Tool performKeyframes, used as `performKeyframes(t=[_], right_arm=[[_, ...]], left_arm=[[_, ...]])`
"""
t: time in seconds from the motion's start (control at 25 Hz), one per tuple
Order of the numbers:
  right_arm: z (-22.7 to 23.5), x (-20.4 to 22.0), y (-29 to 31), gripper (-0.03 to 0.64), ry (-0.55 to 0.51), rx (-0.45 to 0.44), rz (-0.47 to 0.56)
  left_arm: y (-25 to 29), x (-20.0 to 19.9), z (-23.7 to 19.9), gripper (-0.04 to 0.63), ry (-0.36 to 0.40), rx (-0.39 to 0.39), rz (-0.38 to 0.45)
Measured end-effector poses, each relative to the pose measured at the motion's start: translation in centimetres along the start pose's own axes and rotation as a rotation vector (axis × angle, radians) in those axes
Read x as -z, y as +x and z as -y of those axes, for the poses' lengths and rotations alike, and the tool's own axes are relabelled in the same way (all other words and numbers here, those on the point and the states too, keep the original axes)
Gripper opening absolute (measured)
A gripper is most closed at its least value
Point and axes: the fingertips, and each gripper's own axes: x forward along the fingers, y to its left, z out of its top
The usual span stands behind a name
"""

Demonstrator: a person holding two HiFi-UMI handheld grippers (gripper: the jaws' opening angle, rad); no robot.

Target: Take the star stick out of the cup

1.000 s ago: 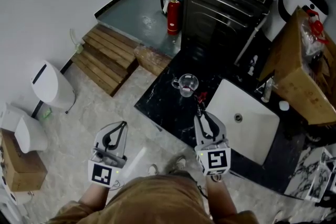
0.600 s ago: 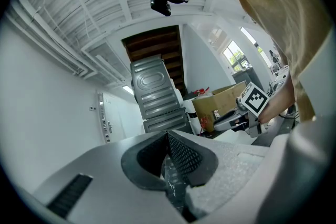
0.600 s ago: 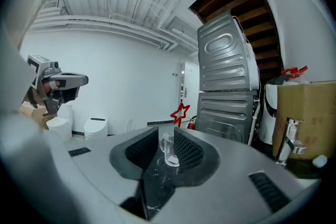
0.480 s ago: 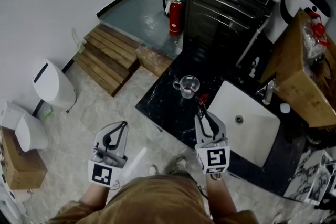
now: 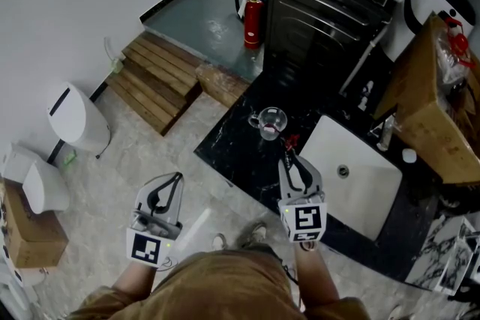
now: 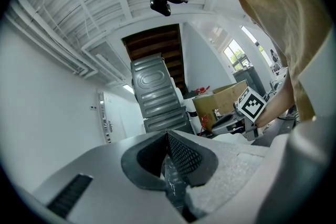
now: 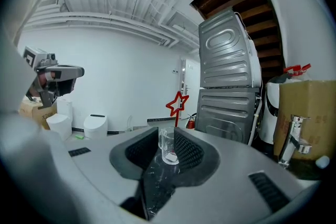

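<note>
Right gripper point(image 7: 166, 136): 2 jaws slightly spread, nothing pinched. Glass cup point(image 7: 168, 147) sits on the black counter point(image 5: 240, 154) just ahead of the tips, with the red star stick point(image 7: 177, 104) poking up above its rim, slightly right of the gap. Left gripper point(image 6: 167, 135): jaws pressed together, empty, off the counter's left edge.

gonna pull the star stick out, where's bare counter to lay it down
The black counter is bare left of the cup, out to its front corner. The sink basin is bare too. Only a narrow strip lies between cup and sink. It is crowded behind the sink, around the tap and the box.
</note>
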Motion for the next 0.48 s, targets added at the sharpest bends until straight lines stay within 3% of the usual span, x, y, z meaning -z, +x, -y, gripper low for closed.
performKeyframes(t=[0.48], right_arm=[[0.6,0.7,1.7,0.086,0.031,0.01,-0.006]], left_arm=[[0.5,0.2,0.0,0.002,0.001,-0.002,-0.013]])
